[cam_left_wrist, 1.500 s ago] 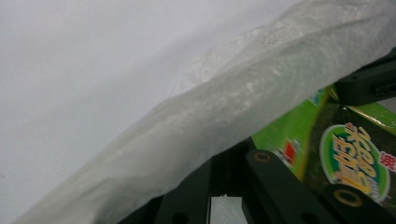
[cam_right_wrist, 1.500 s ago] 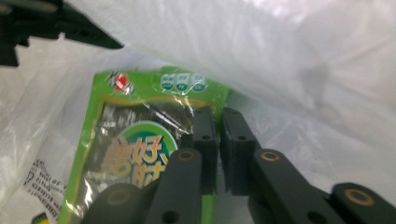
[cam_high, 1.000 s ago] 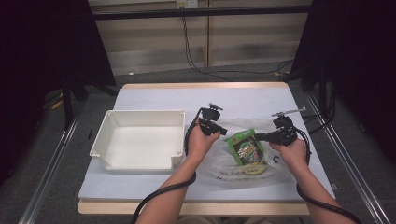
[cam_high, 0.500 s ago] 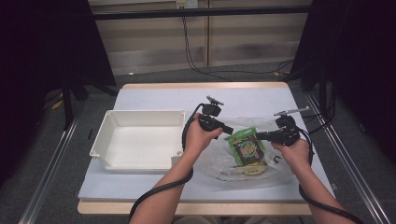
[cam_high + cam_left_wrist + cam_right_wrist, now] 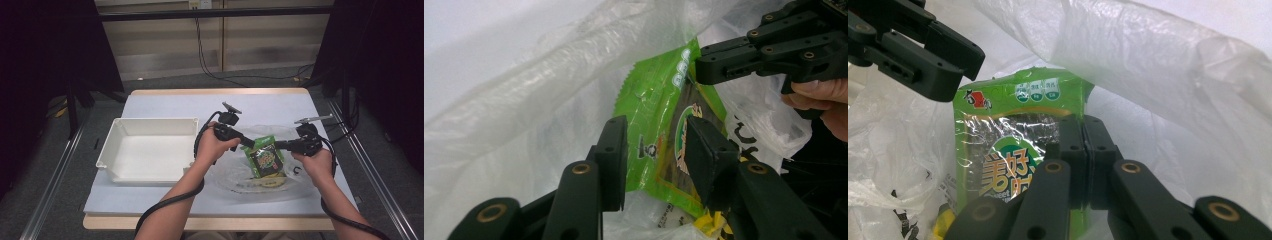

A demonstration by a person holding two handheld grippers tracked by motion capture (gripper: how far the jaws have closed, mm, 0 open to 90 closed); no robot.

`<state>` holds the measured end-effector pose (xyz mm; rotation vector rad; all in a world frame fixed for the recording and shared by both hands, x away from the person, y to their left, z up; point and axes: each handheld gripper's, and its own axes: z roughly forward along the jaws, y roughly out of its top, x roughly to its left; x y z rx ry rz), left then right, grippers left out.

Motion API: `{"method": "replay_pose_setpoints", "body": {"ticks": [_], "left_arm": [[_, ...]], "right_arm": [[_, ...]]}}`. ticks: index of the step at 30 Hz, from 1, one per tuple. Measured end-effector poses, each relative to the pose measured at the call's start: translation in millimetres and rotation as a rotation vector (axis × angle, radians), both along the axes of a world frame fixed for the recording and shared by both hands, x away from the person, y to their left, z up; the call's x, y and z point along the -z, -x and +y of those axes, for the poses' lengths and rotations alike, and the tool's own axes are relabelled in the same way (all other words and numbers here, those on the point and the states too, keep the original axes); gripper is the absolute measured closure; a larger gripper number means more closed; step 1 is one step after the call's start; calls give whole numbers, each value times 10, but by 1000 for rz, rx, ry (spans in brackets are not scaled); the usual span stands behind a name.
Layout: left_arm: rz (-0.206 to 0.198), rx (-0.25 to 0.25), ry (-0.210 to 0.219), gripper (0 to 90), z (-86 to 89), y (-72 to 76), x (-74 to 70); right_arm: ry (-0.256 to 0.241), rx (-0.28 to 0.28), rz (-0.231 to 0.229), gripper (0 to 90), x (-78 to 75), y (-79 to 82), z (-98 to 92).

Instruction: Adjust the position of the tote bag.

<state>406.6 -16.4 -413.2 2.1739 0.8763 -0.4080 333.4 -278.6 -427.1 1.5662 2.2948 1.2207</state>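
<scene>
A green snack packet stands tilted inside a crumpled clear plastic bag on the table's right half. My right gripper comes in from the right, and its jaws are shut on the green packet's side edge. My left gripper reaches in from the left. Its jaws stand open, one on each side of the packet's lower part, without pinching it. The right gripper holds the packet's upper corner in the left gripper view. Something yellow lies under the packet.
A white empty tray sits on the table's left half, close to my left forearm. Bag film drapes over and around both grippers. Black cables trail from the grippers off the table's near edge.
My left gripper has shifted slightly right, closer to the packet. The right gripper and packet have barely moved.
</scene>
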Motion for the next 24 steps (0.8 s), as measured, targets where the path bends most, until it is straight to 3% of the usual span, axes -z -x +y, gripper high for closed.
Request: {"method": "replay_pose_setpoints", "body": {"ticks": [6,10,16,18,19,24], "left_arm": [[-10,41,-20,578,-26,-14,6],[-35,36,-37,552,-32,-24,7],[-15,64,-48,516,-74,-41,48],[-5,98,-59,529,-90,-56,58],[-5,85,-68,529,-106,-46,65],[22,130,-85,553,-135,-56,102]], "right_arm": [[3,-14,-8,891,-16,0,17],[-1,-23,-15,891,-26,1,19],[-2,-38,-22,891,-42,7,20],[-1,-49,-28,892,-52,7,29],[-2,-54,-31,891,-57,4,32],[1,-72,-38,892,-92,-4,64]]}}
